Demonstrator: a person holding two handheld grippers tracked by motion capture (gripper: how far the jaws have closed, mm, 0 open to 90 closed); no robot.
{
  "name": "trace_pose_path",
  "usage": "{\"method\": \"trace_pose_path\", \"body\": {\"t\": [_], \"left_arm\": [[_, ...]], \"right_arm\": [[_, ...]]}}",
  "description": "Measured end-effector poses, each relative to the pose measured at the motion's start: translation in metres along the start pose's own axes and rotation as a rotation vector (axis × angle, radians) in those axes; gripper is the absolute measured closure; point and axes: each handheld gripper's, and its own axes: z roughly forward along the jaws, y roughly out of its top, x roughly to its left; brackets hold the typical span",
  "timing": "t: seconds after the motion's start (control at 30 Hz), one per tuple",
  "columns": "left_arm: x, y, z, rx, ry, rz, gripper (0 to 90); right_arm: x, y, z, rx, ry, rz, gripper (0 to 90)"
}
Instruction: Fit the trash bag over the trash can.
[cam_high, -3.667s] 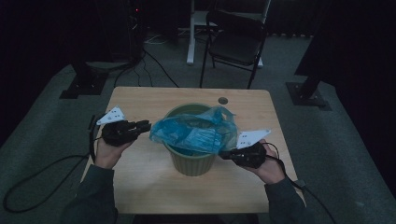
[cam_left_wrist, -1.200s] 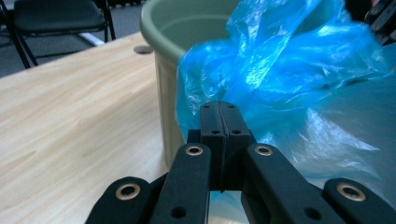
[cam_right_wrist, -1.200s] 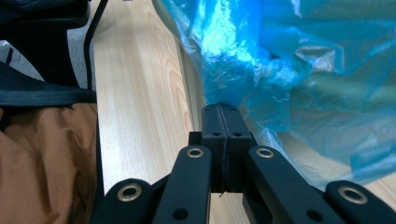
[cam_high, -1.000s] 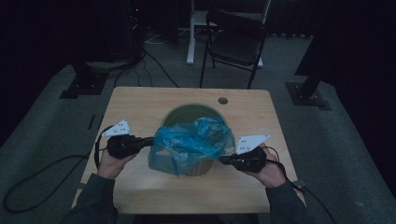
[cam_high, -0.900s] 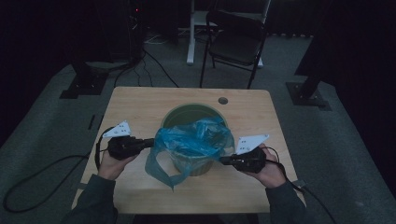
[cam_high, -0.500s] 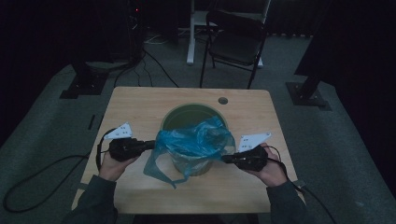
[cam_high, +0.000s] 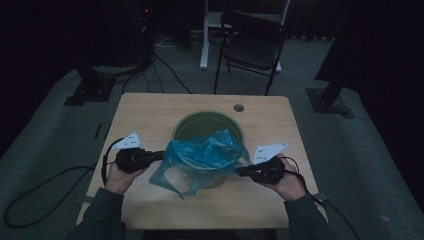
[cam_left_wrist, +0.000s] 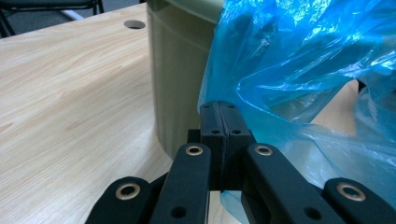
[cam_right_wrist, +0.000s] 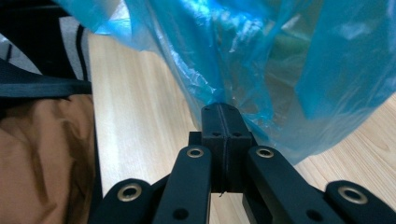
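A blue plastic bag (cam_high: 202, 157) hangs stretched between the two grippers, draped over the near side of a green bin (cam_high: 207, 131) that stands in the middle of the wooden table (cam_high: 150, 112). The left gripper (cam_high: 159, 156) sits at the bag's left edge, its jaws pressed together on the thin film, with the bin wall just beyond its tips. The right gripper (cam_high: 241, 171) holds the bag's right edge the same way, jaws clamped tight on the plastic. Part of the bag lies across the bin's near rim, while a loose flap sags down the front toward the table top.
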Motion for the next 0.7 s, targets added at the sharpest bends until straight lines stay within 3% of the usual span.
{"method": "trace_pose_path", "body": {"t": [0.23,0.5,0.7], "left_arm": [[-0.001,0.002,0.004,-0.001,0.012,0.004,90.0],[-0.001,0.003,0.003,-0.01,0.028,0.006,89.7],[0.0,0.004,0.002,-0.013,0.035,0.006,89.2]], "right_arm": [[-0.003,-0.004,-0.004,-0.02,-0.017,0.028,89.6],[-0.004,-0.003,-0.018,-0.075,-0.026,0.037,78.1],[-0.005,-0.002,-0.027,-0.115,-0.046,0.039,76.0]]}}
